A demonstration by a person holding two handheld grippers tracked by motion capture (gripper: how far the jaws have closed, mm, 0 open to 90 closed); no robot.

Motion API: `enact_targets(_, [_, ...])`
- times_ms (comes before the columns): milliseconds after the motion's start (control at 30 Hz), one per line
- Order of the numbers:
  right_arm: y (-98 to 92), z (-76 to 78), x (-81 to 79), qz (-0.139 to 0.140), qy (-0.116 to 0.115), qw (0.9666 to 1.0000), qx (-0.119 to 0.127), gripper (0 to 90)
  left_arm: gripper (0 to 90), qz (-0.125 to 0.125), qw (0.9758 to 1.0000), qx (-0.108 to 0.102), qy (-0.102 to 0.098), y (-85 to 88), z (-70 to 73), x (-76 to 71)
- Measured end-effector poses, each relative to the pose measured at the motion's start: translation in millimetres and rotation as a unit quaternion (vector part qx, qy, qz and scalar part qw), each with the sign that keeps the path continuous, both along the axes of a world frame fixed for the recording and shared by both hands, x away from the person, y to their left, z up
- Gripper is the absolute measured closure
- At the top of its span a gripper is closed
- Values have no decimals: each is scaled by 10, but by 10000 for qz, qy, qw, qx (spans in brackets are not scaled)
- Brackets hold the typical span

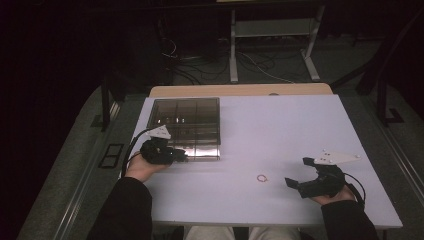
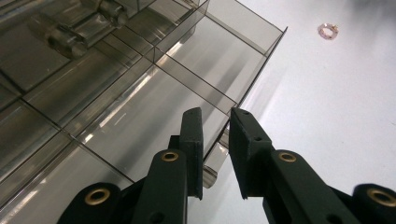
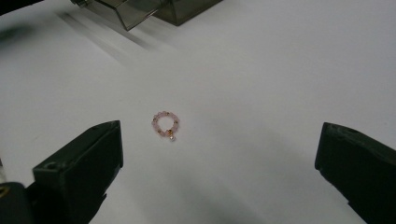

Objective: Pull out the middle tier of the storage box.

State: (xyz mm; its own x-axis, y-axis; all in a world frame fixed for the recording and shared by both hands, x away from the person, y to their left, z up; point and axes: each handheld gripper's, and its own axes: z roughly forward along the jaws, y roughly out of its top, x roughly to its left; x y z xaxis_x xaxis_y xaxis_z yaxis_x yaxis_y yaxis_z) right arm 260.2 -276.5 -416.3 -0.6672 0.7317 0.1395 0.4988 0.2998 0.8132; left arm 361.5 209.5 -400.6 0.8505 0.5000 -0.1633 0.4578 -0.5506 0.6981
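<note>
At the left of the white bench (image 1: 280, 130), the left claw (image 2: 215, 126) is nipped narrow on the near wall of the smoky clear box (image 1: 187, 127), whose dividers form several compartments. Further right lies the bead bracelet (image 3: 165, 125), a small ring of pale pink beads (with a few gold ones and a tiny charm), alone on the bare surface. The right claw (image 1: 300, 173) stands wide, just short of it, with its 2 jaws not touching it.

The white table (image 1: 280, 135) carries a compartment box (image 1: 187, 127) and a bead bracelet (image 1: 262, 177).
</note>
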Motion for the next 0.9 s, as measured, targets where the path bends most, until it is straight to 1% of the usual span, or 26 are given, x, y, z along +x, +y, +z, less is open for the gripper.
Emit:
enact_targets(333, [3,-2,2,-9,13,10000,-9,4,738,10,10000,-51,46,25,-25,-32])
enact_targets(367, [3,-2,1,-10,18,10000,-7,4,724,11,10000,-83,54,23,-24,-36])
enact_targets(433, [4,-3,2,-4,7,10000,-14,4,673,67,10000,-41,3,19,-15,-41])
enact_targets(567, [3,-1,1,-12,12,10000,-8,4,620,117,9998,-126,35,30,10,-48])
enact_targets(633, [2,-2,1,-10,10,10000,-8,4,599,137,9997,-183,15,32,23,-61])
enact_targets(767, [4,-2,0,-1,11,10000,-15,4,570,169,9996,-226,19,34,54,-89])
enact_targets(900, [1,0,-3,-9,4,10000,-11,4,540,200,9995,-228,14,30,74,-115])
